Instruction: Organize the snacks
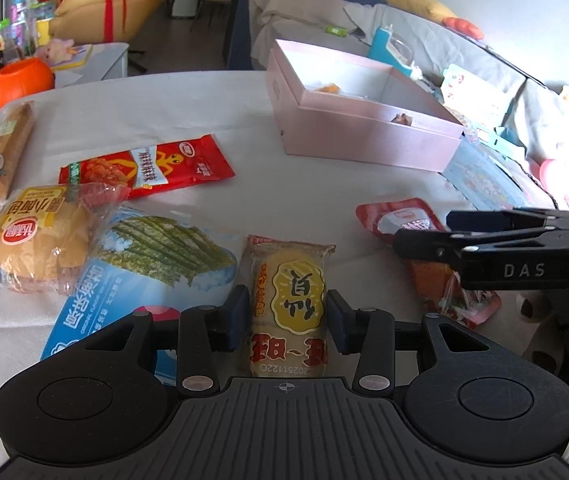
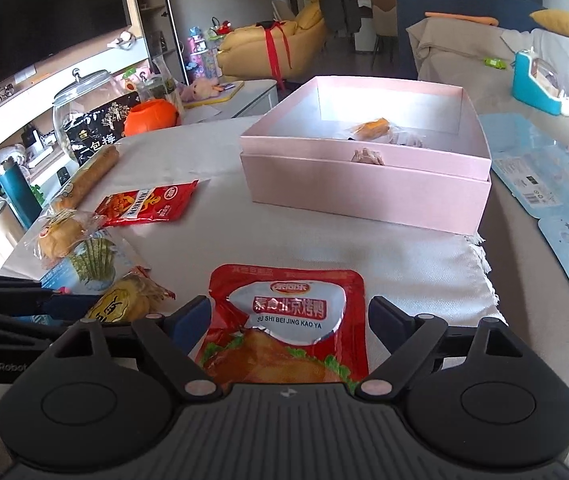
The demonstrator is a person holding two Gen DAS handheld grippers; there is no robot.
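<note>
A yellow rice cracker pack (image 1: 289, 304) is lying on the cloth-covered desk (image 1: 188, 120), lengthwise between the jaws of the left gripper (image 1: 288, 316). The jaws are sitting just beside its two long sides; whether they are already pinching it I cannot tell. The wrapper is clear and crinkly, with a pale round cracker inside, so it is likely slippery and brittle.

A red pouch (image 2: 284, 320) printed with roast duck is lying flat between the wide-open jaws of the right gripper (image 2: 288, 318), with a gap showing on each side.

To do this step well, each gripper should probably be closing gently across the pack's narrow width, squeezing only enough to lift without crushing the cracker. The flat pouch may need the jaws lower, catching its edges.

Beyond both packs, the pink box (image 2: 364, 176) is standing open near the desk's far side, with a few small snacks already inside. To the left are lying a red packet (image 1: 146, 166), a bun (image 1: 40, 240) in clear wrap, a blue bag (image 1: 144, 272) and a long bread stick (image 1: 4, 152), all still outside the box.
</note>
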